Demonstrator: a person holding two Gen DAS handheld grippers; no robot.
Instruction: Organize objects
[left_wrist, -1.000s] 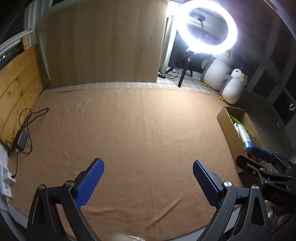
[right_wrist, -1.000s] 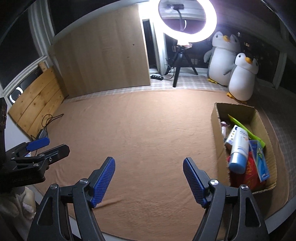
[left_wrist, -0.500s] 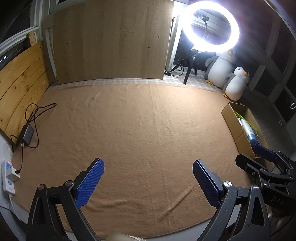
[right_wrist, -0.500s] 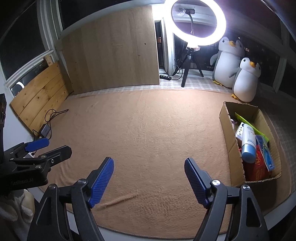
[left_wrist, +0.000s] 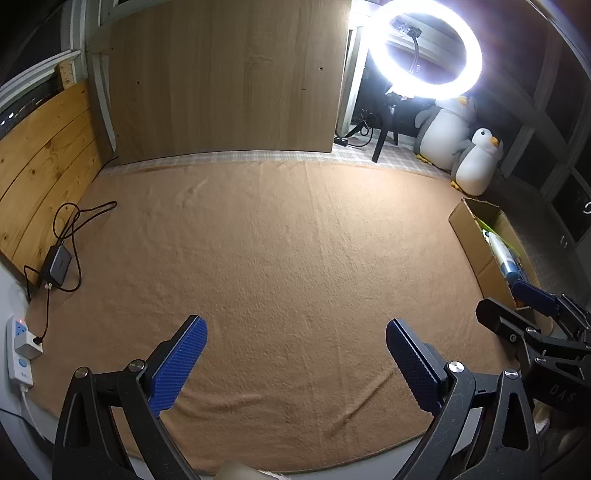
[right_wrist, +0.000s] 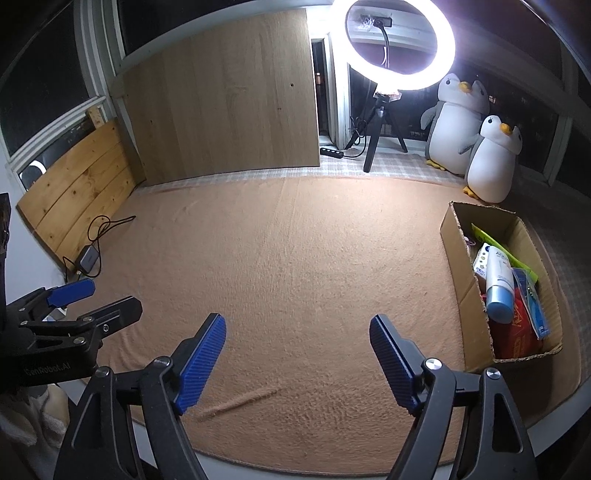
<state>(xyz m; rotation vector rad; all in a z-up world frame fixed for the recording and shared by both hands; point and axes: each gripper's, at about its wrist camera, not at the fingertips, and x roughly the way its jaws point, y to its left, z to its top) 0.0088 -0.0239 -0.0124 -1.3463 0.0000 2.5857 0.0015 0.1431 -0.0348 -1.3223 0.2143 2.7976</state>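
Tongs: left tongs (left_wrist: 295, 354) and right tongs (right_wrist: 297, 350) both agape, empty, above bare tan blanket (right_wrist: 295, 258). Open brown cardboard box (right_wrist: 458, 273) right of right tongs holds white-blue bottle (right_wrist: 498, 288) and packets, apparently already sorted.

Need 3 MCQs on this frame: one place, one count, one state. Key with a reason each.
1. Where does the open brown cardboard box sit on the tan blanket?
A. right edge
B. centre
C. left edge

2. How many white plush penguins stand at the back?
A. one
B. two
C. four

3. What is between the right gripper's blue pads?
A. a bottle
B. a cable
C. nothing

Answers:
1 A, the box sits at the blanket's right side.
2 B, a large and a small one stand together.
3 C, the pads stand apart over bare blanket.
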